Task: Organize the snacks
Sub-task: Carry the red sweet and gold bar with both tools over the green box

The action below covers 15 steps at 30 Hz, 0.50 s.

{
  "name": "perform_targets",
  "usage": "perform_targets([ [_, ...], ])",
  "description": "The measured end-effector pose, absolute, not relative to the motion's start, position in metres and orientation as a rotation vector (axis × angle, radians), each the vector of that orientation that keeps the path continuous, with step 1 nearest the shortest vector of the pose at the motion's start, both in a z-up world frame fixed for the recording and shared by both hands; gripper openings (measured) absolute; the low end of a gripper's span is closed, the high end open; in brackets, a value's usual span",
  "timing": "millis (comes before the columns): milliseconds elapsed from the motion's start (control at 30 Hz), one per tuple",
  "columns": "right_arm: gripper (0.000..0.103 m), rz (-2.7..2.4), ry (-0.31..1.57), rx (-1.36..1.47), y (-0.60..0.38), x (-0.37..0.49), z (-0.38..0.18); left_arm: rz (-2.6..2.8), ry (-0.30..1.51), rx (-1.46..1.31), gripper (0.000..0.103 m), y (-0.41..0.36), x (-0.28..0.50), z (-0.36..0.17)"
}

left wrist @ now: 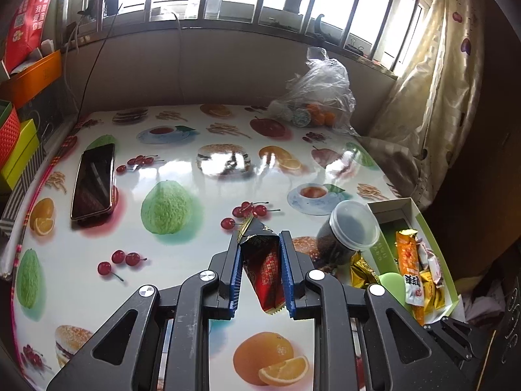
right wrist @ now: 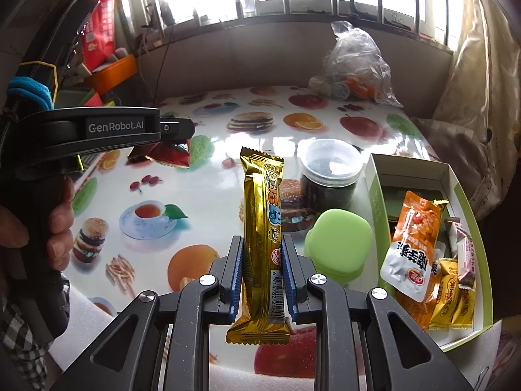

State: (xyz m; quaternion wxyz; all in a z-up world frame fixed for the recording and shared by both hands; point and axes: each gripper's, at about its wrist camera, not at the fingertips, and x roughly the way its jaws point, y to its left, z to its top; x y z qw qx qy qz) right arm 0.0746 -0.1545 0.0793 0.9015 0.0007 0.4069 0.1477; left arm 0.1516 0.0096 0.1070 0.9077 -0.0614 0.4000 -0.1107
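Note:
My left gripper [left wrist: 260, 238] is shut on a dark red snack packet [left wrist: 262, 265] and holds it above the table. That packet [right wrist: 171, 153] also shows in the right wrist view, at the tip of the left gripper [right wrist: 176, 140]. My right gripper [right wrist: 262, 242] is shut on a long gold snack bar [right wrist: 262, 238], held upright above the table. A green-rimmed white box [right wrist: 469, 208] at the right holds an orange packet [right wrist: 412, 247] and several small yellow and pink snacks. The box [left wrist: 436, 238] also shows in the left wrist view.
A clear-lidded jar of dark contents [right wrist: 330, 176] and a green rounded case [right wrist: 338, 244] stand left of the box. A phone [left wrist: 94, 182] lies at the table's left. A plastic bag with oranges [left wrist: 312, 97] sits at the back. Coloured boxes [left wrist: 19, 143] stack beyond the left edge.

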Motion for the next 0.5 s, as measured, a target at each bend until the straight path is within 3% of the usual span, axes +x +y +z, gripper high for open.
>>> perform_targets([
  [500,0.021,0.207,0.814,0.066,-0.206,0.064,0.089,-0.332,0.812,-0.095,0.022,-0.042,0.145,0.122],
])
